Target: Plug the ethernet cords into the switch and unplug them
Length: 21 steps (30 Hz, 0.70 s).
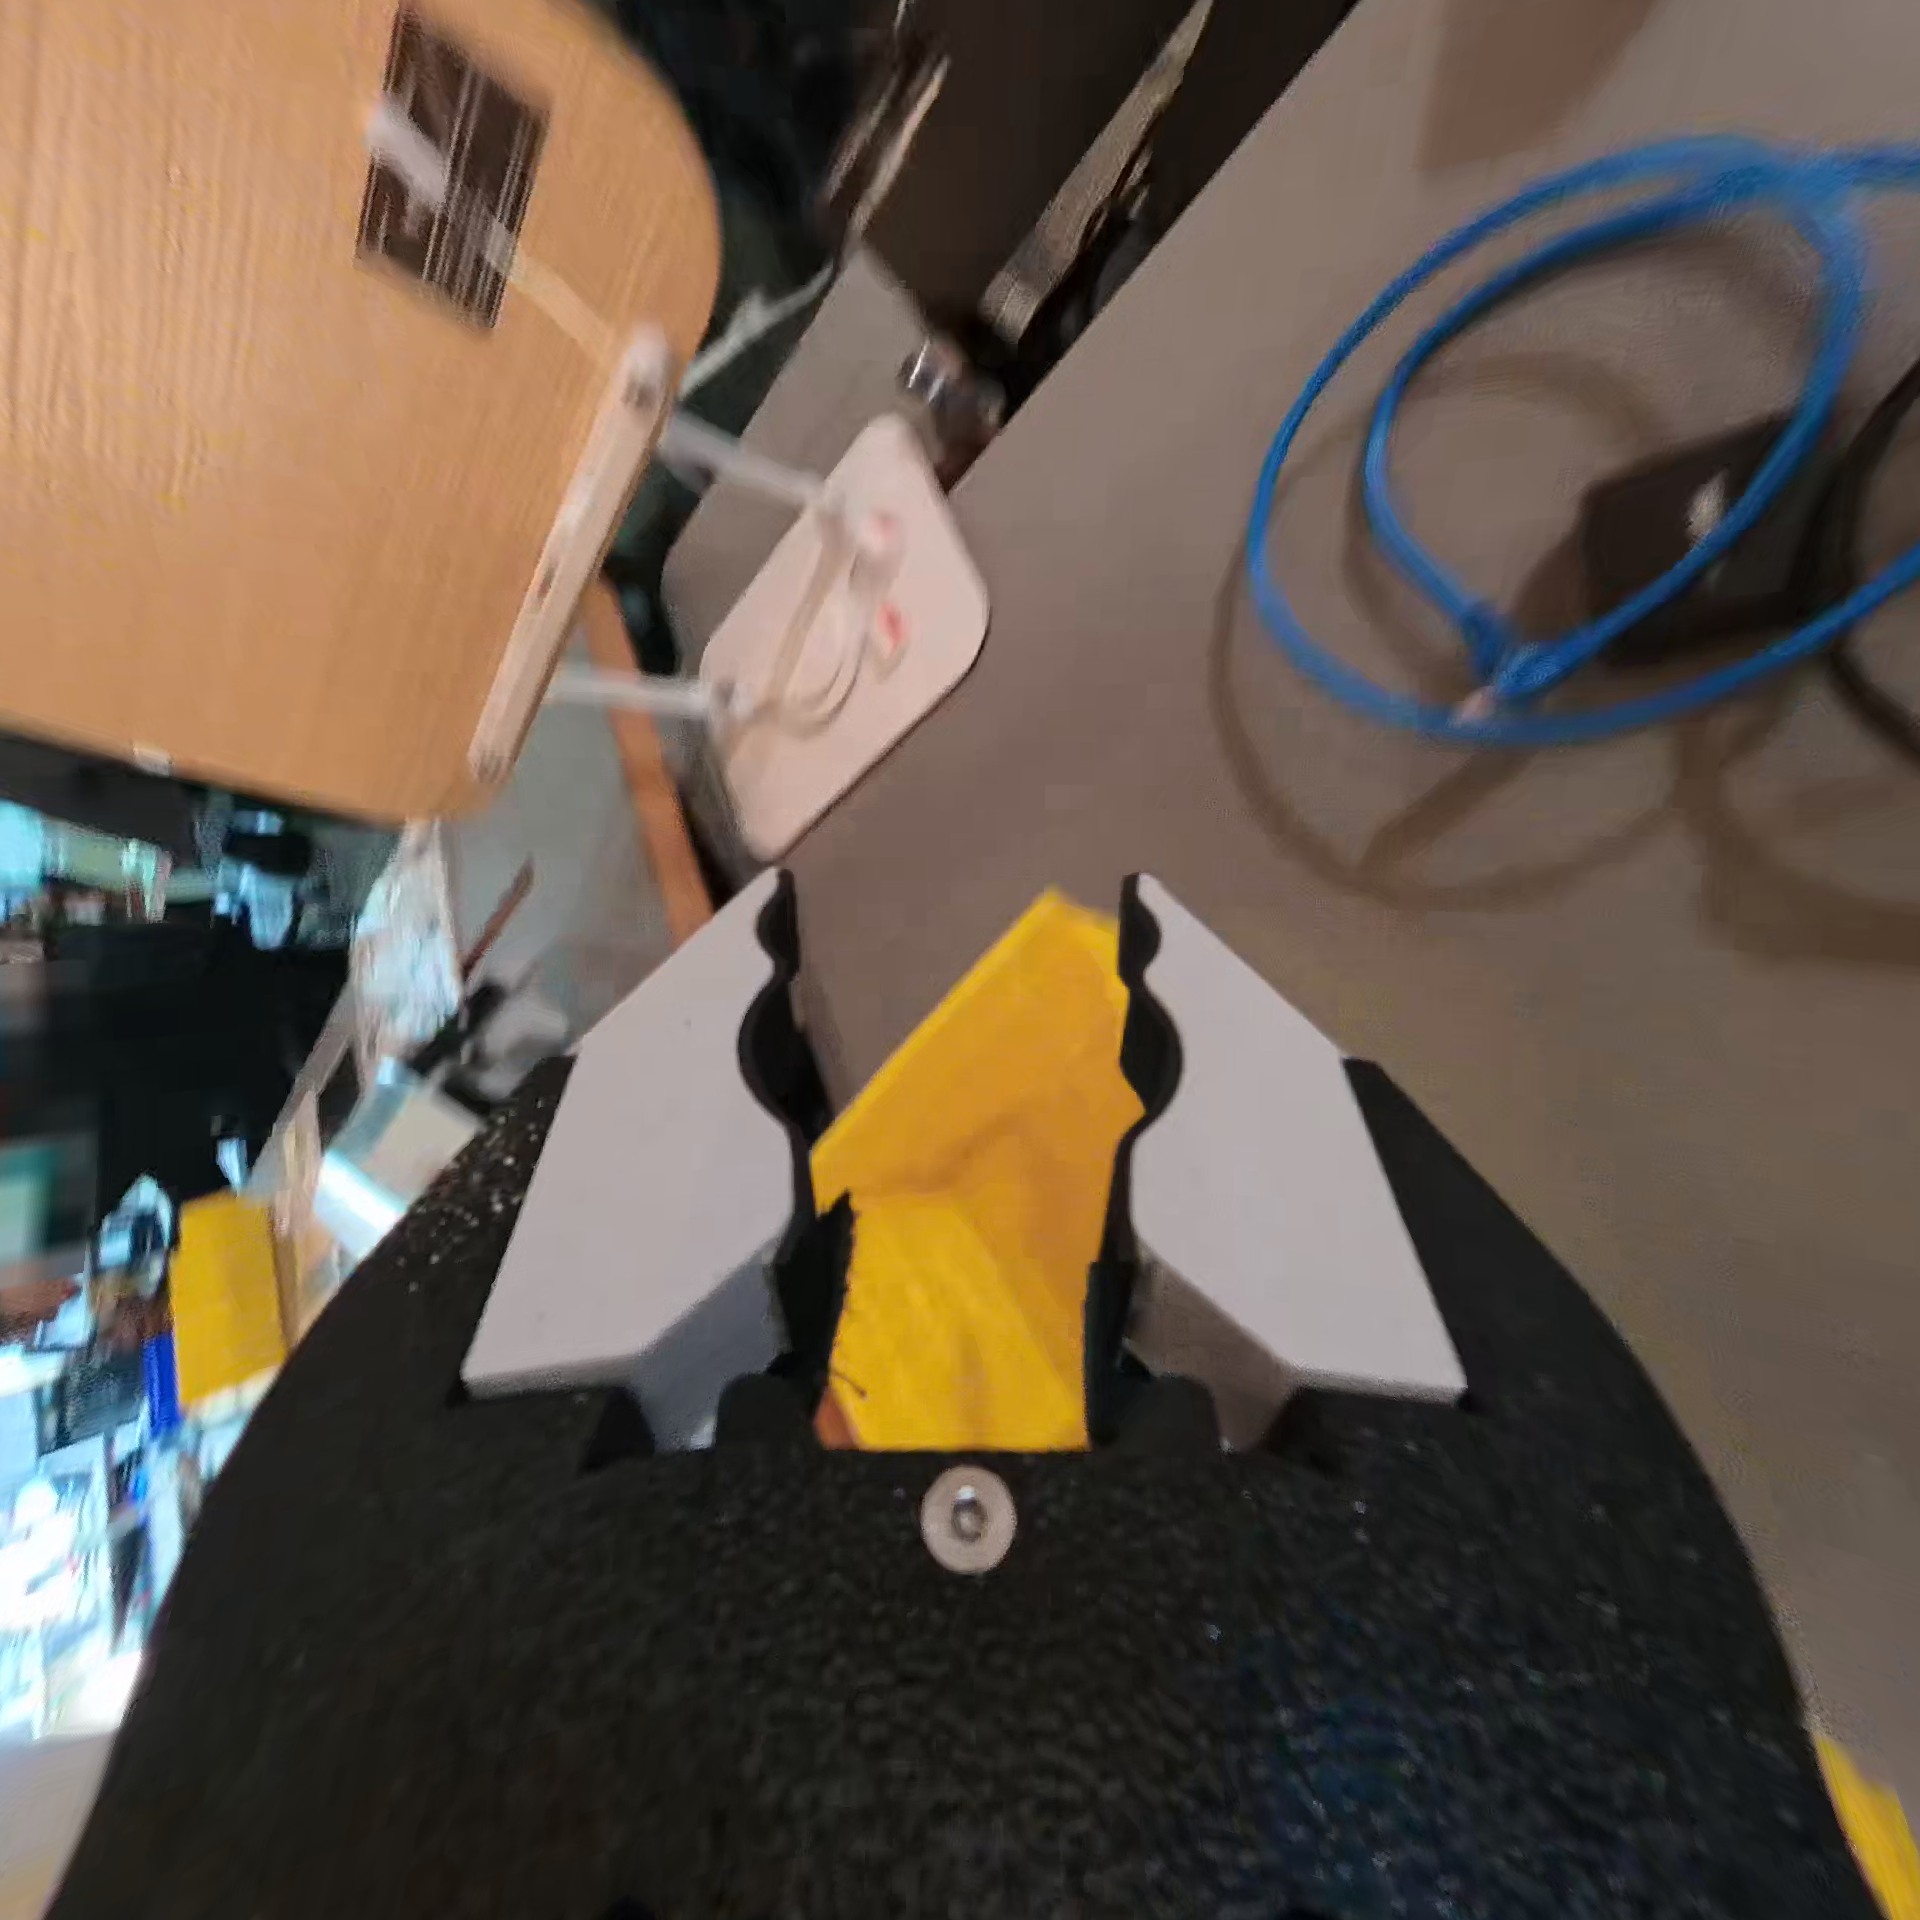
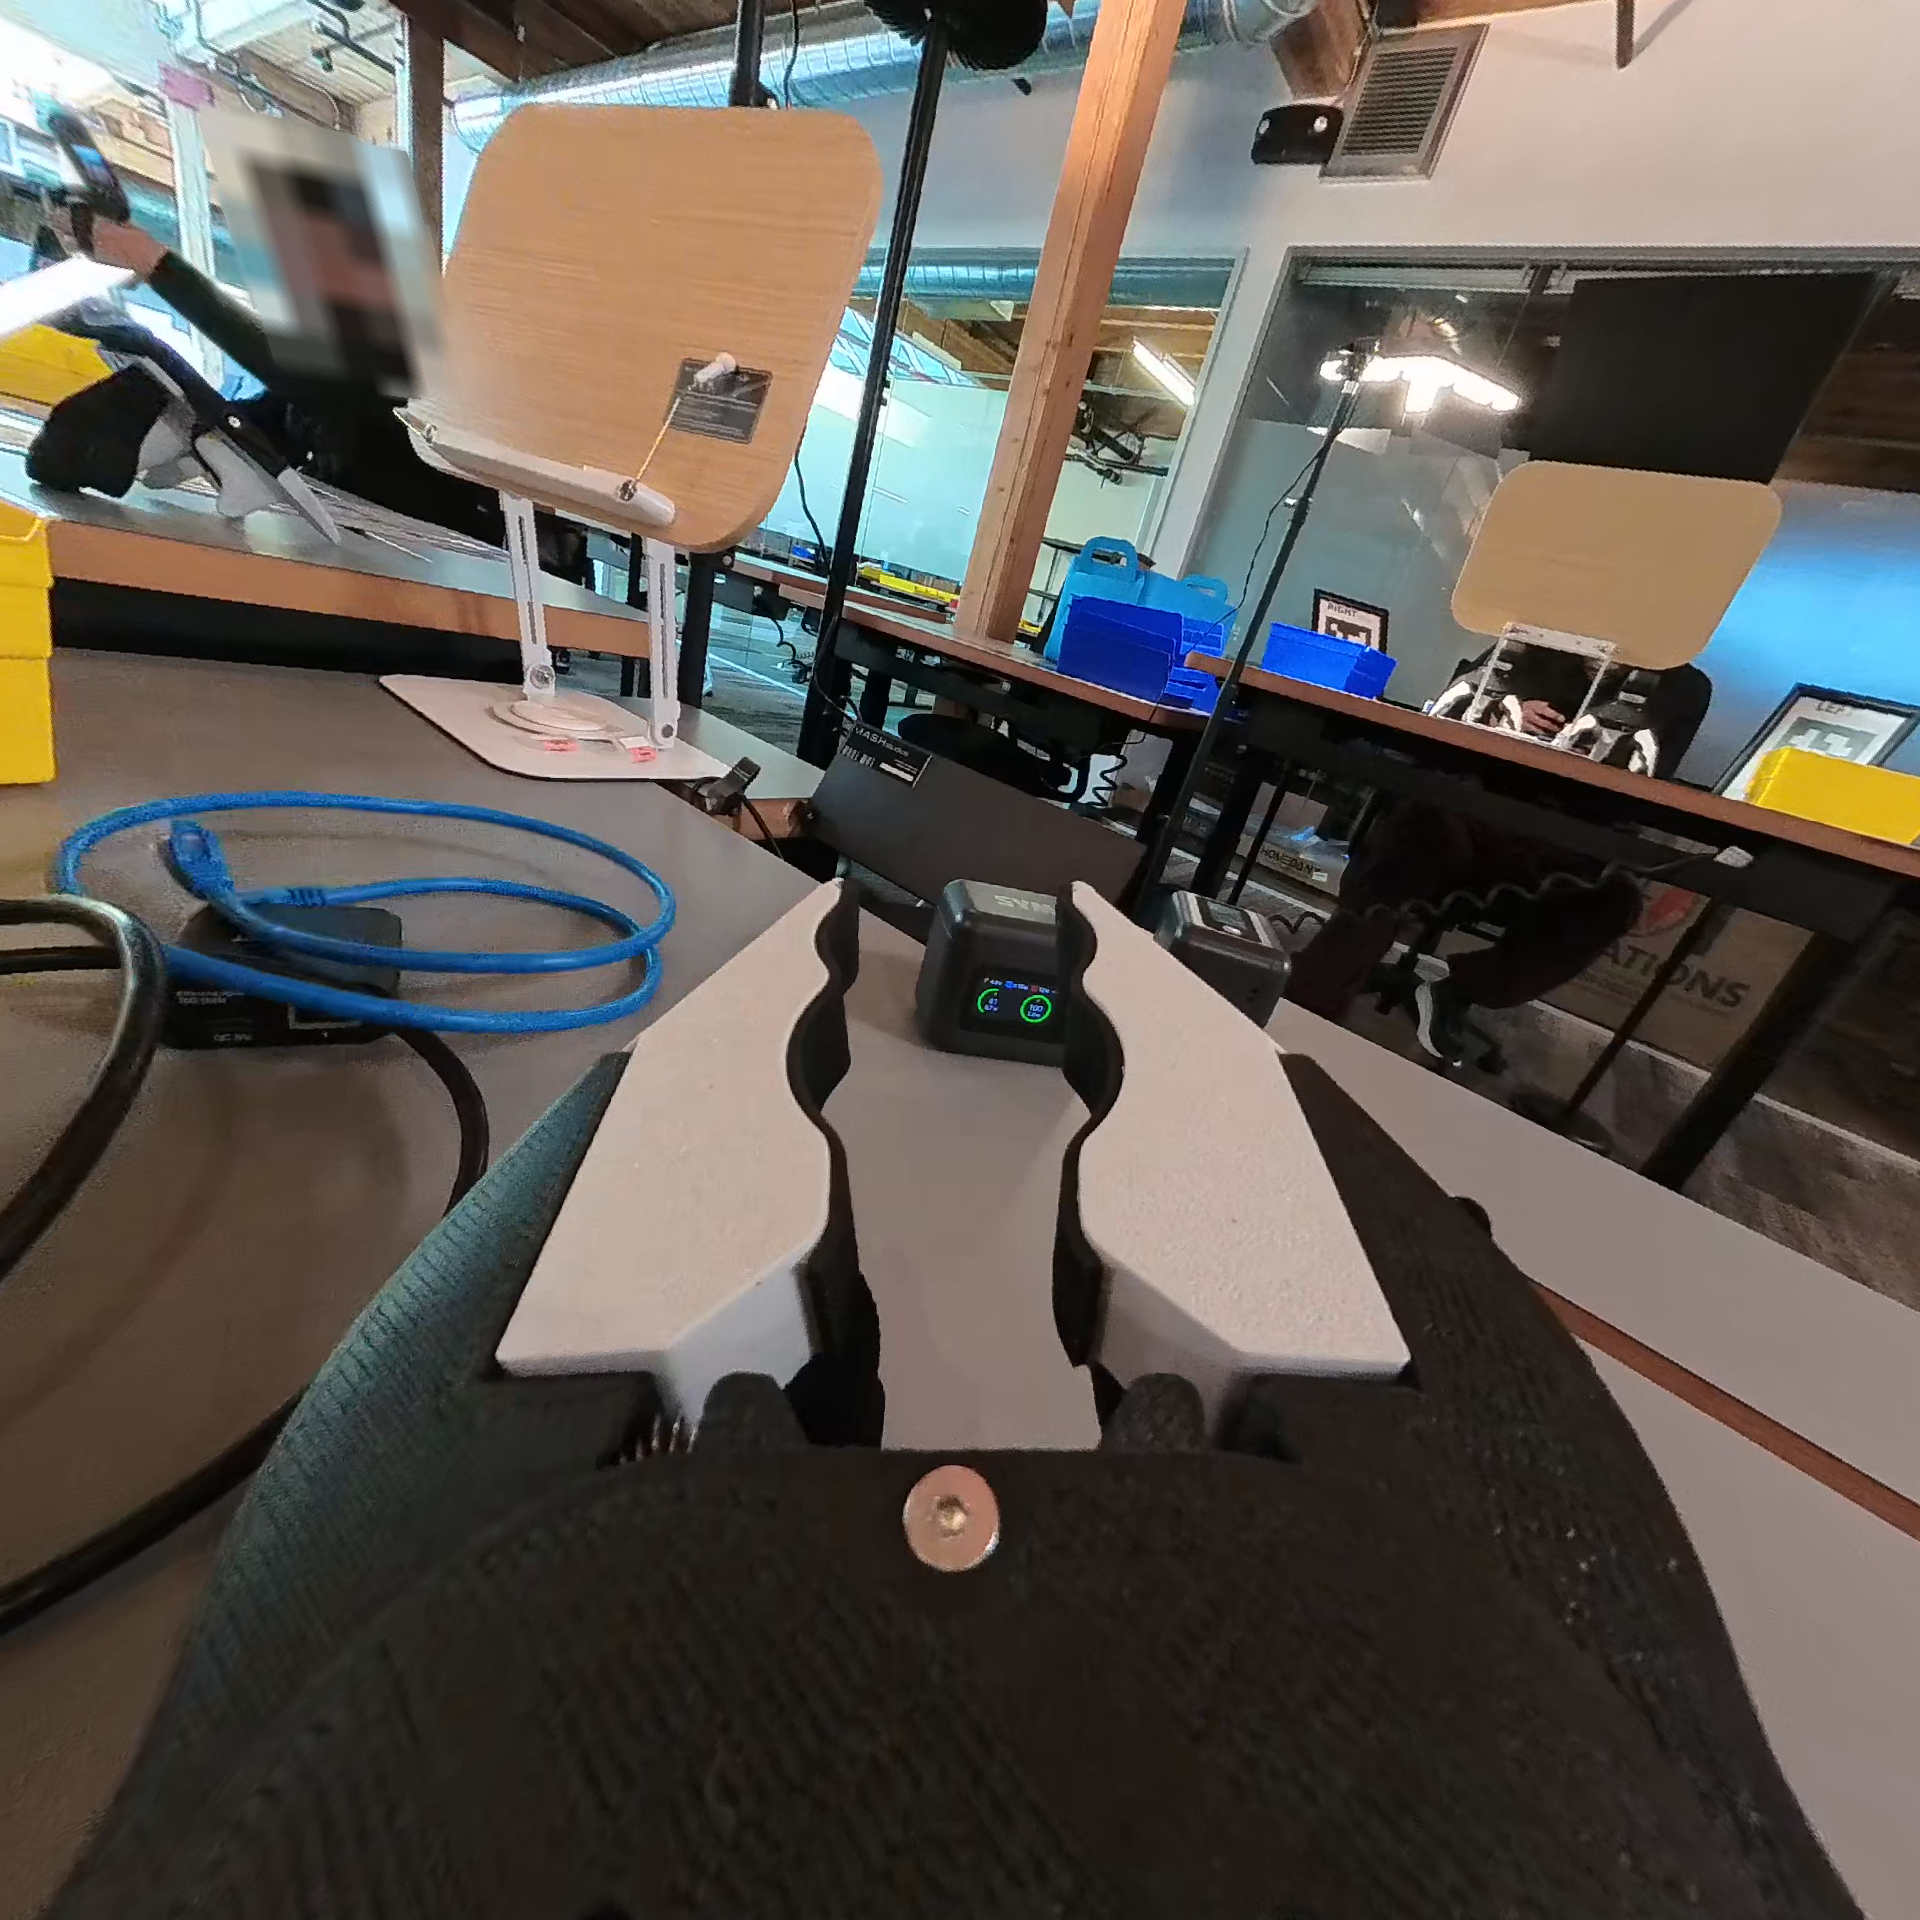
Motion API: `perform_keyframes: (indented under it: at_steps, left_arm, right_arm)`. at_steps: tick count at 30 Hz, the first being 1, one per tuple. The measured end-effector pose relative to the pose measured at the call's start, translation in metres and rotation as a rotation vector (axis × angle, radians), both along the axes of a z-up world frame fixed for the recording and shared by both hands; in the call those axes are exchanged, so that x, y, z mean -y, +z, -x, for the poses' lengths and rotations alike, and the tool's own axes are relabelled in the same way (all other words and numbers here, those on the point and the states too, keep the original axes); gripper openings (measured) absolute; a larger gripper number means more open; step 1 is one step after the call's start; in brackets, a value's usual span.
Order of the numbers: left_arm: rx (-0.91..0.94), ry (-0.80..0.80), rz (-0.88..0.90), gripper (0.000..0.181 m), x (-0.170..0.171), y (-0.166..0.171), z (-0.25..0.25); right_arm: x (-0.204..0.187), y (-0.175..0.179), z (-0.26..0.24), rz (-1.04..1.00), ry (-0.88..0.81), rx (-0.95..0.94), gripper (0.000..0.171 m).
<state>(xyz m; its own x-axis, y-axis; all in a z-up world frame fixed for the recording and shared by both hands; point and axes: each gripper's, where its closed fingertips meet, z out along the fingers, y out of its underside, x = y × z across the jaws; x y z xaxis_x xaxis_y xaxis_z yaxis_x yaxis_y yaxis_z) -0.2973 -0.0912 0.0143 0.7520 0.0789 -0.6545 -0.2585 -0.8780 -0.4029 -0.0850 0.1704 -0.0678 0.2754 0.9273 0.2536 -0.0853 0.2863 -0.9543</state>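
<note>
A coiled blue ethernet cord (image 2: 312, 799) lies over a small black switch (image 2: 301, 932) on the grey table, at the left of the right wrist view. One plug end (image 2: 208, 862) rests loose on top. I cannot tell whether the other end sits in a port. My right gripper (image 2: 961, 920) is open and empty, low over the table to the right of the switch. In the blurred, tilted left wrist view, the cord (image 1: 1507, 670) and switch (image 1: 1662, 540) are at the upper right. My left gripper (image 1: 958, 894) is open and empty, well short of them.
A thick black cable (image 2: 114, 1029) curves by the switch. A small black device with a lit screen (image 2: 997, 987) stands just ahead of my right fingers. A wooden-topped stand (image 2: 655, 312) on a white base (image 1: 852, 644) sits at the table's far edge. Yellow bins (image 2: 21, 665) stand left; one (image 1: 977, 1195) shows between my left fingers. Left tips to right tips: about 35 cm.
</note>
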Motion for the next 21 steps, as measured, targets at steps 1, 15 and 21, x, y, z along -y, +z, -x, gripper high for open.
perform_keyframes:
  at_steps: [1, 15, 21]
  left_arm:
    - [0.009, 0.049, 0.016, 0.060, 0.025, 0.002, 0.007]
    - [0.156, -0.098, 0.268, 0.036, 0.168, -0.108, -0.031]
    - [-0.178, -0.317, 0.456, 0.027, 0.157, -0.141, -0.028]
  right_arm:
    - [0.000, 0.000, 0.000, -0.001, 0.000, 0.001, 0.037]
    - [0.000, 0.000, -0.003, 0.005, -0.001, -0.005, 0.037]
    - [0.000, 0.000, -0.004, 0.010, 0.001, -0.007, 0.037]
